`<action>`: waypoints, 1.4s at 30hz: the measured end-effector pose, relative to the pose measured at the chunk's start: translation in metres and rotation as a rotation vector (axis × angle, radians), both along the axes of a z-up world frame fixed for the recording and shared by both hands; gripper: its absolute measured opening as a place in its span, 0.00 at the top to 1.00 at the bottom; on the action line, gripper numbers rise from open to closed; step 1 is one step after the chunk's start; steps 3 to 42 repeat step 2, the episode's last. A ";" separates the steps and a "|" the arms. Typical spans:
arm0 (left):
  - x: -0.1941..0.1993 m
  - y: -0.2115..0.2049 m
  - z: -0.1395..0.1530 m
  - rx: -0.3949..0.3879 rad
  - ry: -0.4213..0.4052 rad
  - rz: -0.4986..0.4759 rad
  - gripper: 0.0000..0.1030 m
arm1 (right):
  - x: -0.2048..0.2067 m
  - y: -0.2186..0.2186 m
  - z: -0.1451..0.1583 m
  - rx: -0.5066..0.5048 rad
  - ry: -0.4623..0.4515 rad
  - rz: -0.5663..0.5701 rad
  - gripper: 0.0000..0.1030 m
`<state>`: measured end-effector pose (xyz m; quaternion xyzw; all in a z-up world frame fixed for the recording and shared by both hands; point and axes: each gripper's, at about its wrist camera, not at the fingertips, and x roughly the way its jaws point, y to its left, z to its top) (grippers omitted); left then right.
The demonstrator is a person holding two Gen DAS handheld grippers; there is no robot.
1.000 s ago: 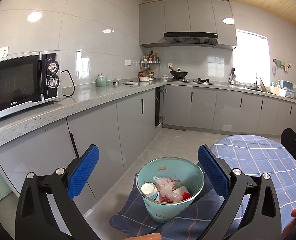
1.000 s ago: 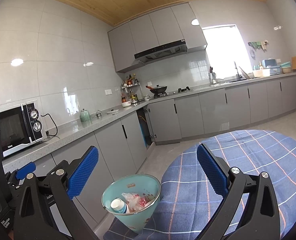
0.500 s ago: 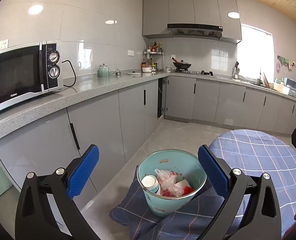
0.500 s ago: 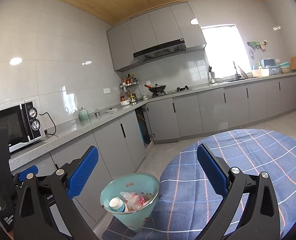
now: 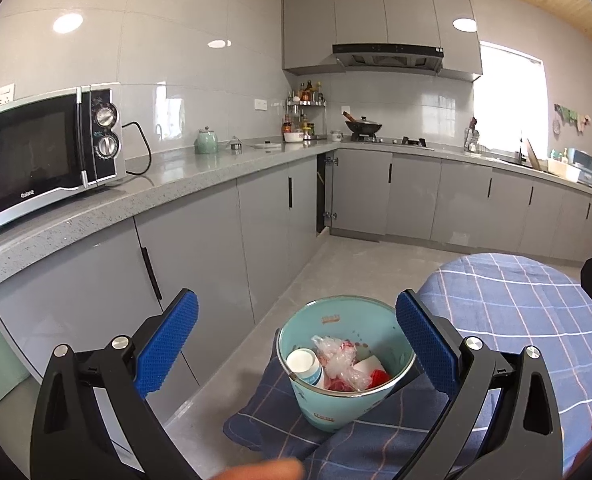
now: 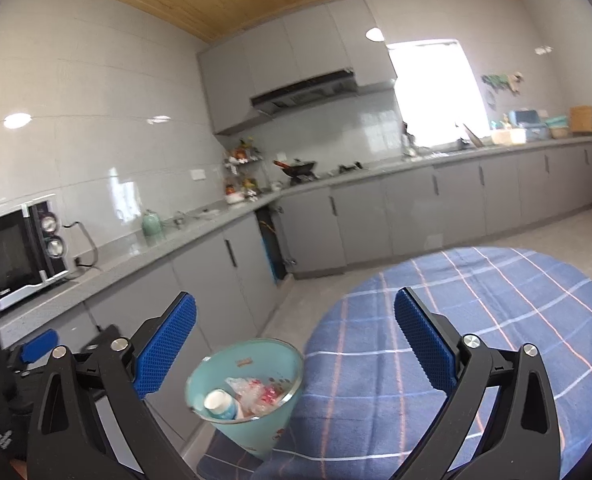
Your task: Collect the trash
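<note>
Since a second ago both cameras have lifted and swung a little; the right view is blurred with motion and now takes in more floor and the far cupboards at 3 o'clock, while the bin itself has not shifted.

Left wrist view: the left tool (image 5: 296, 344) is spread wide with nothing between its blue pads. Between them, slightly toward 5 o'clock, stands the teal bin (image 5: 345, 364), set against the hanging edge of the checked cloth (image 5: 515, 312) that covers the round desk. Inside the bin lie a small white cup (image 5: 301, 362), crumpled clear plastic (image 5: 337, 360) and some red and white scraps. At 9 o'clock a microwave (image 5: 48, 152) sits on the grey kitchen counter (image 5: 200, 184). A blurred fingertip shows at the bottom edge, at 6 o'clock.

Right wrist view: the right tool (image 6: 294, 340) is likewise wide and holds nothing. The bin sits lower, at 7 o'clock, and the cloth fills 4 o'clock. This view alone shows the whole top of the desk, and no loose rubbish shows on it; it also catches the left tool's body at 8 o'clock. Only the left view shows the bin's contents sharply.

My judgement: the collecting looks finished or nearly so, with both tools backing off.
</note>
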<state>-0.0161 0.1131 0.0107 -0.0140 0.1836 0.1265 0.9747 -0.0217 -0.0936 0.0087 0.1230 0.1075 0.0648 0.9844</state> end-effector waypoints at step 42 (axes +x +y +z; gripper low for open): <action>0.003 0.000 -0.004 -0.004 0.005 -0.008 0.05 | 0.011 -0.010 -0.007 -0.004 0.047 -0.034 0.04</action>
